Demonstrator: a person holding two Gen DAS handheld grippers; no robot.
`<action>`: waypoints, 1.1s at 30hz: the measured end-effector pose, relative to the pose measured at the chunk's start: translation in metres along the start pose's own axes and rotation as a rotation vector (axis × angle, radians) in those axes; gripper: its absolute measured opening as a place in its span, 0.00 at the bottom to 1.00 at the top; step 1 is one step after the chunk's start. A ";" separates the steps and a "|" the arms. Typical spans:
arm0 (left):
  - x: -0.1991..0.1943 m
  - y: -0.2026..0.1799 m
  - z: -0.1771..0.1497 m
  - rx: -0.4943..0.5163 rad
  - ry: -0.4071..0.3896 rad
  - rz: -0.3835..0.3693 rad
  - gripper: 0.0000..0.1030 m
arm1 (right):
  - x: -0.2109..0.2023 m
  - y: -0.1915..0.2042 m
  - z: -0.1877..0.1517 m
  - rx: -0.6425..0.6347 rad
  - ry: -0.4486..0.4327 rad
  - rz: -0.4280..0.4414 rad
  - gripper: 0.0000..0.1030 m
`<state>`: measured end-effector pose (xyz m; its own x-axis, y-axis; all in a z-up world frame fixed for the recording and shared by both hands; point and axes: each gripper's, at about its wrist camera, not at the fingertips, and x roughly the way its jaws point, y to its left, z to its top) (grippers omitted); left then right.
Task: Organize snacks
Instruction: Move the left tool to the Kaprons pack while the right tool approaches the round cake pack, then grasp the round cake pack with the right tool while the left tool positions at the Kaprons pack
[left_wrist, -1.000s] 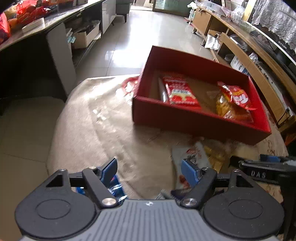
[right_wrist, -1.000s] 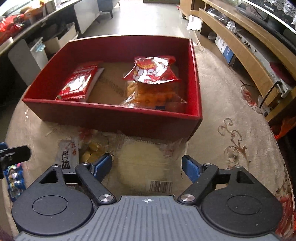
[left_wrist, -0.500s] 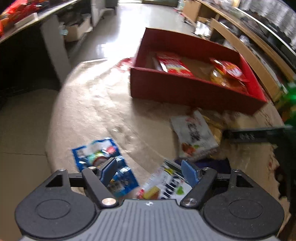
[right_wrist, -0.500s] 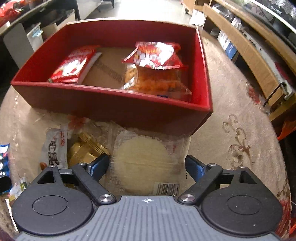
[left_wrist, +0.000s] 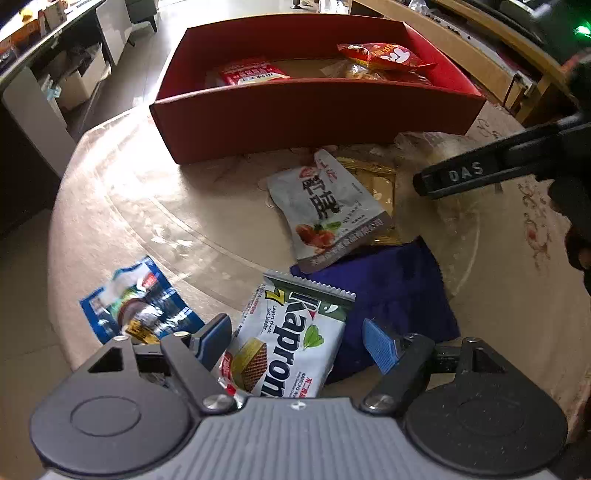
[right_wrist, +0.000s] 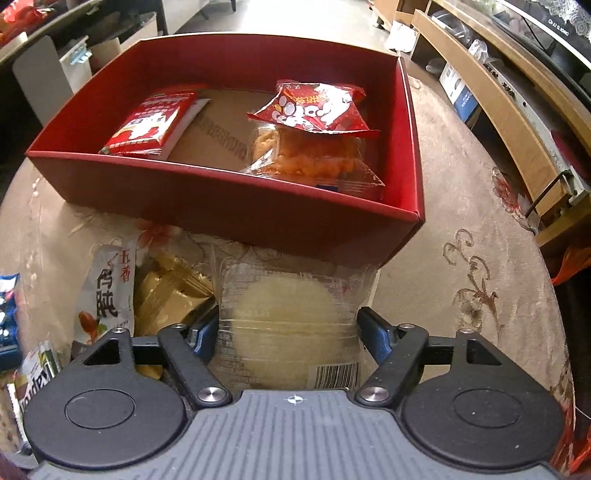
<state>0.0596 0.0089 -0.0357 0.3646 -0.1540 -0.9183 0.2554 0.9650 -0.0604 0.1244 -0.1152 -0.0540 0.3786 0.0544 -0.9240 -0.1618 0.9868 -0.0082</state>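
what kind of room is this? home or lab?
Most likely a home living room: a round table under an embroidered cloth, a long low wooden media cabinet with electronics along the wall, and a red box with snack packets around it.

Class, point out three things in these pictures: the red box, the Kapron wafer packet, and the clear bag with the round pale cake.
red box (right_wrist: 207, 199): right wrist view, its near outer wall.
Kapron wafer packet (left_wrist: 295, 332): left wrist view, printed front.
clear bag (right_wrist: 284, 314): right wrist view, over the cake.
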 end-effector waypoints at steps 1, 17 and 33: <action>-0.001 -0.001 -0.001 -0.002 0.006 -0.013 0.73 | -0.003 -0.001 -0.001 0.002 -0.001 0.003 0.74; -0.016 -0.034 -0.025 0.099 0.029 -0.084 0.76 | -0.042 -0.015 -0.084 0.007 0.053 -0.027 0.74; -0.003 -0.040 -0.045 0.129 0.017 0.013 0.80 | -0.028 -0.025 -0.098 0.044 0.067 -0.031 0.92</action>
<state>0.0078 -0.0193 -0.0481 0.3536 -0.1373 -0.9253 0.3641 0.9314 0.0010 0.0286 -0.1559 -0.0656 0.3208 0.0153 -0.9470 -0.1108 0.9936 -0.0215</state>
